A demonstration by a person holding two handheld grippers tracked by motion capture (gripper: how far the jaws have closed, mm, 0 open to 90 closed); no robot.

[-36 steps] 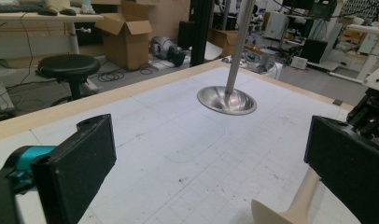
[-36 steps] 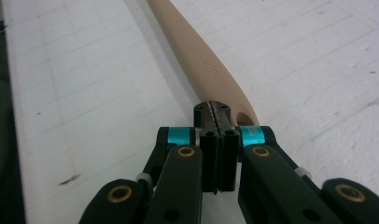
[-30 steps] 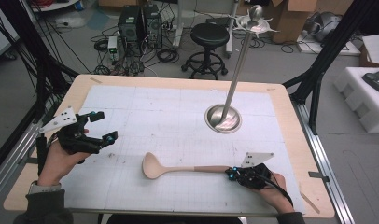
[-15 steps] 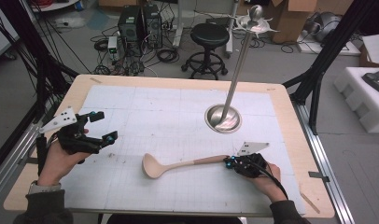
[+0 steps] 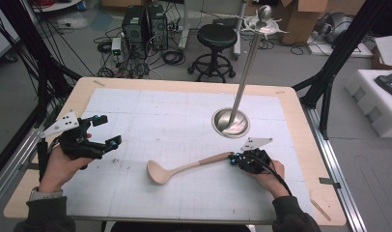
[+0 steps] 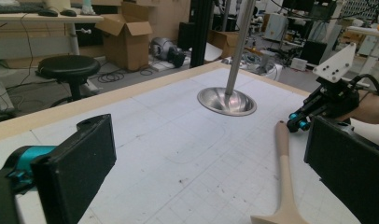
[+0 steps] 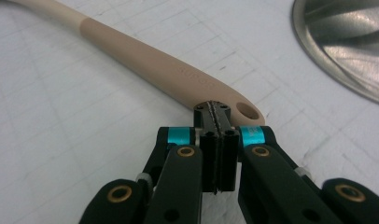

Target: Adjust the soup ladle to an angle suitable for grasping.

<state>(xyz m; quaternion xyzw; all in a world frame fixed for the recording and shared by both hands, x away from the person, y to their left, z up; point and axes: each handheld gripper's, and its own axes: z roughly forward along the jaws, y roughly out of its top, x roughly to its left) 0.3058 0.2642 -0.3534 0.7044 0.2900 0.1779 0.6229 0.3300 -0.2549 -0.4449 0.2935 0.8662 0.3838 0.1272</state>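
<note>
Now our right hand-held gripper, jaws clenched with nothing between them, has nudged the wooden spoon's handle end; the spoon has swung round on the tabletop, nearer the metal stand.

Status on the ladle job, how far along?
Done: nothing yet; the ladle lies flat on the table. In hand: the right claw, shut, sits at its handle end by the hole; the left claw is open, apart. Left: probably lifting it to the metal stand.
</note>
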